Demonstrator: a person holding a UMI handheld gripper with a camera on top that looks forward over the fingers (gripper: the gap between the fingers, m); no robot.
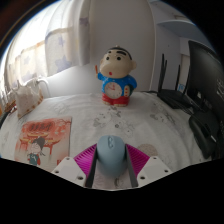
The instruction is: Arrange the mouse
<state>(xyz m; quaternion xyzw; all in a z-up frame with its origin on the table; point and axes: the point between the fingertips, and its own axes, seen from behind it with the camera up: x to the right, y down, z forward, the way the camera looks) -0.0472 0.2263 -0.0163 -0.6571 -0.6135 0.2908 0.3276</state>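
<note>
Between the tongs (111,172), the mouse (110,155) looks like smooth, slightly glossy pale-blue plastic. The tongs' pads (86,157) are matt magenta. Beyond them, the cartoon boy figurine (118,76) is shiny painted plastic. The desk (150,125) has a pale, marbled, smooth finish.

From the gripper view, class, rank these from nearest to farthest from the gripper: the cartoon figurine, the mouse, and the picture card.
1. The mouse, between the fingers of the gripper.
2. The picture card, lying on the surface just ahead, off to the left finger's side.
3. The cartoon figurine, standing upright well beyond the fingers, straight ahead.
</note>
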